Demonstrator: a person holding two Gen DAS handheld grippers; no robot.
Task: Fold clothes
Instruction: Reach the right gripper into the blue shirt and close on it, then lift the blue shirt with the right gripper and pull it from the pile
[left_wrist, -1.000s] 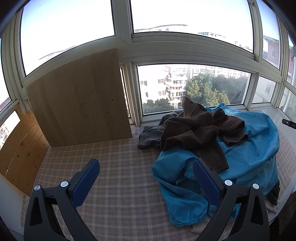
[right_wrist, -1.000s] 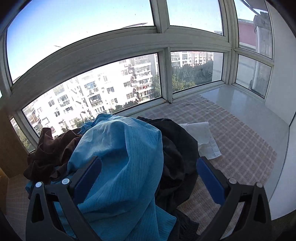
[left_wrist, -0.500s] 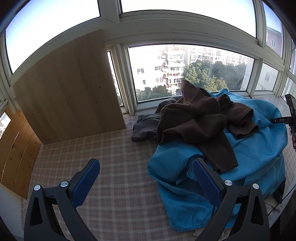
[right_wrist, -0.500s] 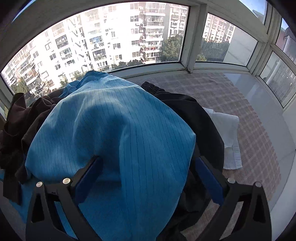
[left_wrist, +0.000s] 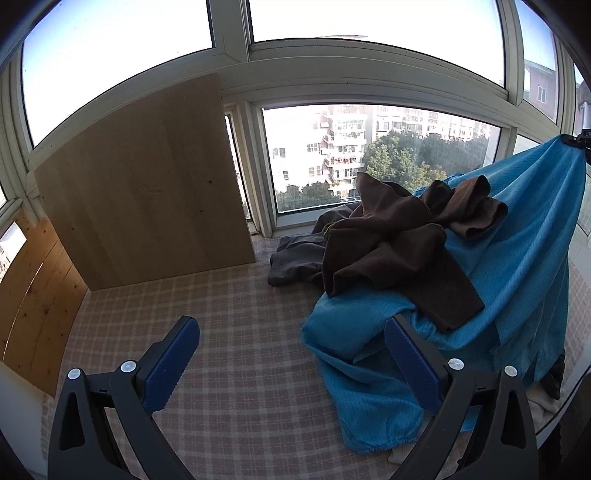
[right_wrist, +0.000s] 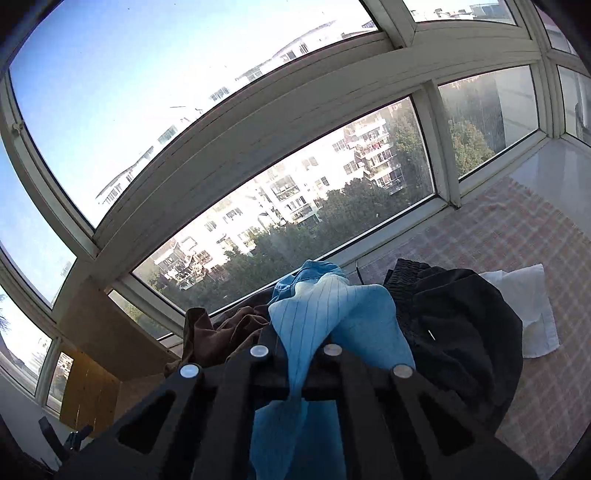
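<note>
Claws at a window-side heap: my right claw (right_wrist: 301, 354) is clenching a pinch of the blue garment (left_wrist: 517, 236), tenting it above the checked mat (left_wrist: 236, 325); my left claw (left_wrist: 291, 354) is hovering agape, grasping nothing.

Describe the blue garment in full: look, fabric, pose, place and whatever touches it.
The blue garment is bright blue thin cloth with fine darker pinstripes and a gathered hem at its lowest edge. It lies crumpled on the plaid-covered surface by the windows, one part pulled up into a taut peak. The right claw is shut on a pinched fold of it. A brown garment is draped on top; a black garment lies against it. The open left claw is not gripping it.
</note>
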